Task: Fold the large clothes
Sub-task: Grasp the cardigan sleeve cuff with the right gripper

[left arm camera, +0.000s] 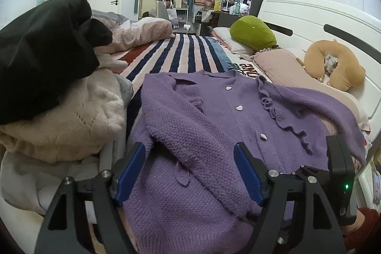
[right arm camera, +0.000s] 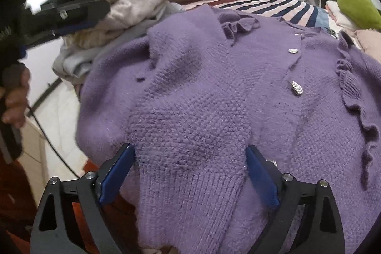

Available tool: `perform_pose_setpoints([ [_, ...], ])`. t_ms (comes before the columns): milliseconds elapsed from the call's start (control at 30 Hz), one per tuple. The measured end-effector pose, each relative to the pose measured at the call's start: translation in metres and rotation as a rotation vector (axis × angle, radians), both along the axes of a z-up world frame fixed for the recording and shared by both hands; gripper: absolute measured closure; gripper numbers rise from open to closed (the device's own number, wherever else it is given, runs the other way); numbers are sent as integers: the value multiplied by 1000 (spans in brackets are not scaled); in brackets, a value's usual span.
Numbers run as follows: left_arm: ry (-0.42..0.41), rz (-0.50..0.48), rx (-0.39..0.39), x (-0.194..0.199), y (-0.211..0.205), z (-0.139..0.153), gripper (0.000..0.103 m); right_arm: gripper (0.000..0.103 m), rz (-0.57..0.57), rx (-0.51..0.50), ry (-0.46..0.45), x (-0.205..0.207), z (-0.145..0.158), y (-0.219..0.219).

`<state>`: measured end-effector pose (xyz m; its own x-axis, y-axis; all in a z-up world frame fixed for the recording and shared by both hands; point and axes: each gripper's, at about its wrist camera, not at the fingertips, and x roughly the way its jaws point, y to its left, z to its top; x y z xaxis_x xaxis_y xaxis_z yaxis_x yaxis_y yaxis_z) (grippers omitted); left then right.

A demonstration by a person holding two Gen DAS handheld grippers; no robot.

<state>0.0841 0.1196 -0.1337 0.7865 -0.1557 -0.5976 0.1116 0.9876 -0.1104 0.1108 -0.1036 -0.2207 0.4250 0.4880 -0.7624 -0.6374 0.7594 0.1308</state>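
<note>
A purple knitted cardigan (left arm camera: 214, 120) with heart buttons and ruffles lies front up on the bed; it also fills the right wrist view (right arm camera: 226, 92). One sleeve is folded across its front, the ribbed cuff (right arm camera: 190, 189) toward me. My left gripper (left arm camera: 190, 154) is open, its blue pads either side of the folded sleeve just above the knit. My right gripper (right arm camera: 190, 158) is open with the cuff lying between its fingers. The right gripper body shows in the left wrist view (left arm camera: 340, 173), and the left gripper shows at the upper left of the right wrist view (right arm camera: 71, 13).
A pile of clothes sits to the left: a black garment (left arm camera: 45, 51) on a cream knit (left arm camera: 66, 120). A striped blanket (left arm camera: 181, 54) covers the bed behind. A green cushion (left arm camera: 252, 32), a tan neck pillow (left arm camera: 338, 70) and the white headboard (left arm camera: 321, 23) are at the right.
</note>
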Motion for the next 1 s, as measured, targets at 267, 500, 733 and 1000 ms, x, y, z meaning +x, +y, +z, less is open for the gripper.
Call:
perform_pose_setpoints([
  [267,3,-8,0,-3,-4,1,30,90,-49,85,-96,-6,35,-13],
  [500,3,-25,8,-4,-14,1,29,91,-119,100,-154,-5,58,-38],
  [733,15,-60,28,-1,-40,2,28,92,-201,108,-203,-2,73,-81],
  [1000,32,-84,48,13,-68,2,24,91,-348,117,-168,14,70,-154],
])
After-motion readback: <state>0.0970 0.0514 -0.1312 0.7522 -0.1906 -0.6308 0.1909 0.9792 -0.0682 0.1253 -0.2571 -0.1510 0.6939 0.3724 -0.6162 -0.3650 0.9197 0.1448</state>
